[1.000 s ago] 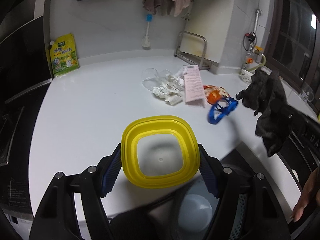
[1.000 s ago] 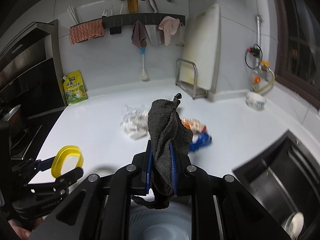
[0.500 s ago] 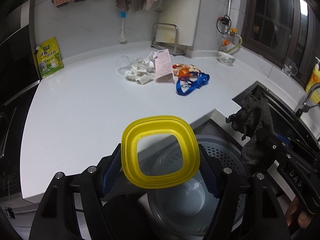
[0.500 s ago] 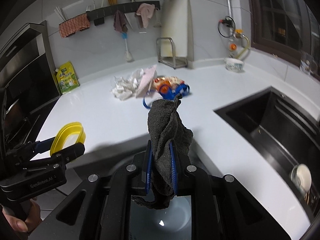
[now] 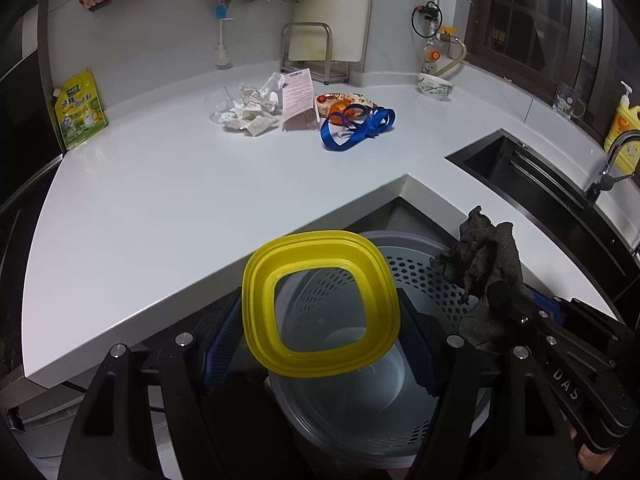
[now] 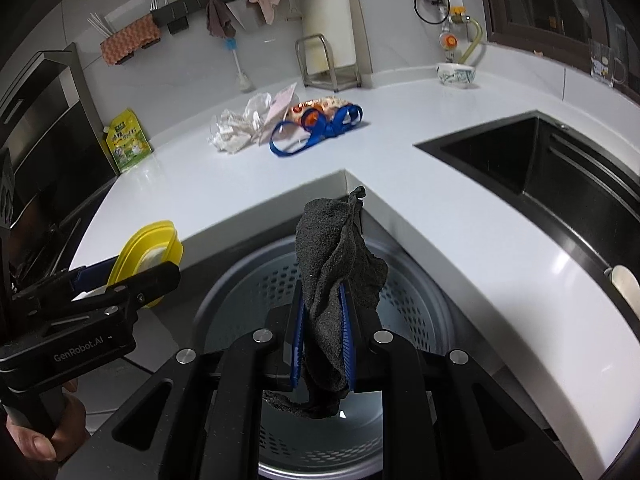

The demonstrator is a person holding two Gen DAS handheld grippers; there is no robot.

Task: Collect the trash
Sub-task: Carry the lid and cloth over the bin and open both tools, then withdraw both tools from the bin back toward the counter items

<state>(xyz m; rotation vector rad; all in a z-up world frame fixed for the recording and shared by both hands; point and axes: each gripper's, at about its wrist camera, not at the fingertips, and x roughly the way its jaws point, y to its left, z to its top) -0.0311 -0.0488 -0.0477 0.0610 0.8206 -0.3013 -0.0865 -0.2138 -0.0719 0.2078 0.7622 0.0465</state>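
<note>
My left gripper is shut on a yellow-rimmed clear plastic lid, held by its two sides over a grey perforated bin that stands on the floor below the counter corner. My right gripper is shut on a dark grey rag, which hangs above the same bin. In the left wrist view the rag and right gripper show at the right. The right wrist view has the lid and left gripper at its left side. Farther back on the counter lies a trash pile: crumpled paper, a pink slip, a snack wrapper, a blue strap.
The white L-shaped counter has its inner corner just behind the bin. A black sink is set in at the right with a faucet and yellow soap bottle. A yellow-green pouch and a bowl stand near the wall.
Both grippers have drawn back from the counter and sunk toward the bin, which now fills the lower view. The lid and rag are still held.
</note>
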